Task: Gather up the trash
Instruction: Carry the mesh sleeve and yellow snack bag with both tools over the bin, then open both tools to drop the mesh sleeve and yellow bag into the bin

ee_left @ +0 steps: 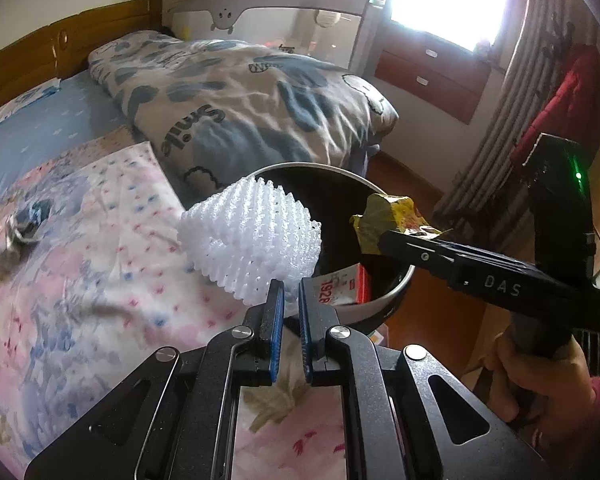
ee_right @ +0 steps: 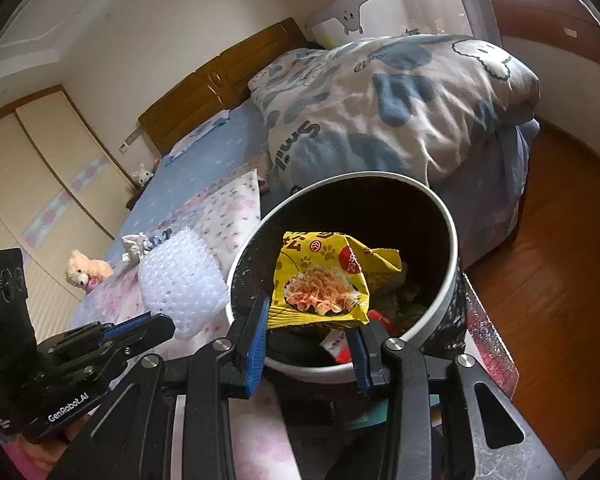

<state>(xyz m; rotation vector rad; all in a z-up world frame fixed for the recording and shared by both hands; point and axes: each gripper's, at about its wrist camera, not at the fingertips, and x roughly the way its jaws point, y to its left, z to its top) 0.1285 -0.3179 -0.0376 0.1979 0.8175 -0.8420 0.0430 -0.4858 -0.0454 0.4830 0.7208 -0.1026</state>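
Left wrist view shows the left gripper clenched on the lower corner of a white foam net. The net stands up from the fingers and leans over the bed, with its upper edge at the near rim of the trash bin. So the bin lies just ahead and to the right of this gripper, and the net is not yet over the opening.

To the right, the right gripper is grasping a yellow snack wrapper by its lower edge. In the right wrist view the wrapper lies directly above the dark inside of the bin, with its long axis across the fingers. Other trash already lies at the bottom.

By this, the right hand seems nearer to the drop: it probably needs only to release. The left one must likely go a little more to the right first, otherwise the light net may fall on the bed or catch on the rim.
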